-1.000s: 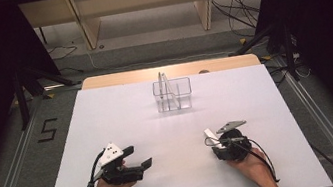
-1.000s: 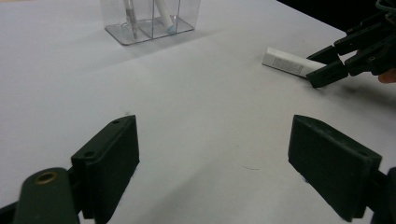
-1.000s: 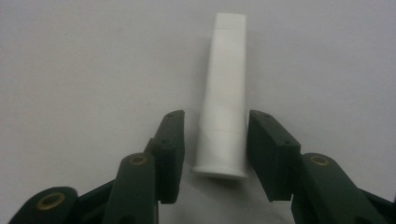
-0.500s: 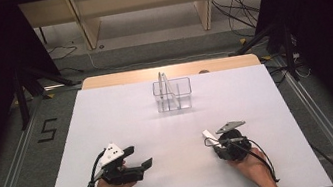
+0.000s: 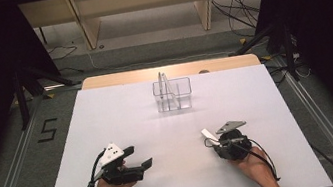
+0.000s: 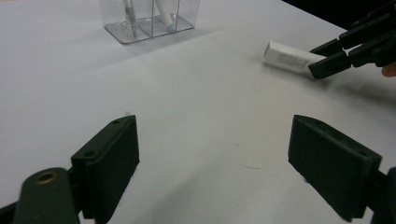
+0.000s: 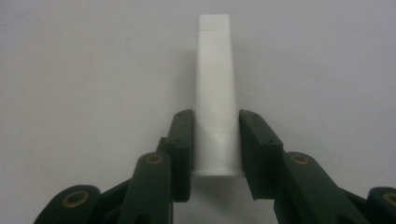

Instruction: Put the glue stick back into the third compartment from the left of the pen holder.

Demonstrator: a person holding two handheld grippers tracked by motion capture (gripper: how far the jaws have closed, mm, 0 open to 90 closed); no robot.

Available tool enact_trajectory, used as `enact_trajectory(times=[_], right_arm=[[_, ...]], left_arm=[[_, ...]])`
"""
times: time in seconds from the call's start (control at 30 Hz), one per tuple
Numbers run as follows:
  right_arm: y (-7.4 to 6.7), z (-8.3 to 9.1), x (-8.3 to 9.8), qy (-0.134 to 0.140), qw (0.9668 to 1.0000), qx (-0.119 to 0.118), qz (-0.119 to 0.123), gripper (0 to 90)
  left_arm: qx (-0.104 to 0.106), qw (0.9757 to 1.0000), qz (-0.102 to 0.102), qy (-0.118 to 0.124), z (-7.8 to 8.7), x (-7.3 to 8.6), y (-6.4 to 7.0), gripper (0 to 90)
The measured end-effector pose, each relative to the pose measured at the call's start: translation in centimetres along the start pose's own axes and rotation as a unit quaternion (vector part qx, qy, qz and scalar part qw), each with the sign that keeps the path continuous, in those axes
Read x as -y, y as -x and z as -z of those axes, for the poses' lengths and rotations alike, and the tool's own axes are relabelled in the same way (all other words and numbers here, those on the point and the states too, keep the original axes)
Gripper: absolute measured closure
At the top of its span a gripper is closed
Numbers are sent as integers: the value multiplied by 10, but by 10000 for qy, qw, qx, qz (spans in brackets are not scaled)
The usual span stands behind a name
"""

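High view: a small white rectangular tube is being pinched near the table's front right by the right gripper; a clear plastic divided organizer is standing well apart at the far centre.

Left gripper view: the left gripper is being held with jaws spread wide, nothing between them.

Right gripper view: jaws are being pressed onto the tube's near end. Grasp step judged in hand; a lift toward the organizer is likely needed next.

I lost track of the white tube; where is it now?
The white tube sits between the right gripper jaws, low on the white table at the person's near right, well short of the clear organizer.
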State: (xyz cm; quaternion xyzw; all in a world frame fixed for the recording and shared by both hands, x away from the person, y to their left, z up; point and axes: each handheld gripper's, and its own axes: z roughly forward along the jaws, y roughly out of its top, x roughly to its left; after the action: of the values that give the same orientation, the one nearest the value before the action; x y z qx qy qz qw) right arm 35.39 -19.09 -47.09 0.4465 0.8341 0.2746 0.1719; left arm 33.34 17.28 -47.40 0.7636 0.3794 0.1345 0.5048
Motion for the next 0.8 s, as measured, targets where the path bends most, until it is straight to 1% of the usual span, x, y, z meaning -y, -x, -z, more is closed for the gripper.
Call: enact_trajectory(times=[0.07,0.17,0.3,0.37,0.4,0.43,0.57,0.67,0.7,0.73,0.77,0.8], right_arm=[[1,2,0,52,10000,-17,-4,677],[1,5,-1,192,9998,-29,19,677],[-2,12,-3,470,9988,-49,149,677],[-5,15,-4,664,9973,-58,307,676],[-7,17,-5,715,9968,-76,344,676],[-9,18,-5,782,9959,-84,438,676],[-16,21,-6,911,9935,-71,677,676],[-21,23,-6,993,9909,34,907,676],[-22,23,-6,1018,9895,76,1026,676],[-25,25,-7,1033,9888,115,1075,676],[-27,26,-7,1056,9874,153,1173,676],[-29,27,-7,1100,9859,198,1246,676]], left_arm=[[-7,10000,-5,1,0,0,0,160],[-26,10000,48,34,1,0,-2,160],[-38,10000,52,28,2,0,-2,159],[-33,10000,35,28,1,0,-2,159],[-33,10000,31,24,1,0,-2,159],[-32,10000,32,20,1,0,-2,159],[-55,10000,63,44,2,-1,-3,160],[-42,9999,82,56,2,-1,-4,159],[11,9999,127,77,2,-2,-4,160],[88,9997,188,104,3,-4,-5,159],[83,9995,247,153,4,-6,-5,160],[76,9995,250,190,5,-9,-5,162]])
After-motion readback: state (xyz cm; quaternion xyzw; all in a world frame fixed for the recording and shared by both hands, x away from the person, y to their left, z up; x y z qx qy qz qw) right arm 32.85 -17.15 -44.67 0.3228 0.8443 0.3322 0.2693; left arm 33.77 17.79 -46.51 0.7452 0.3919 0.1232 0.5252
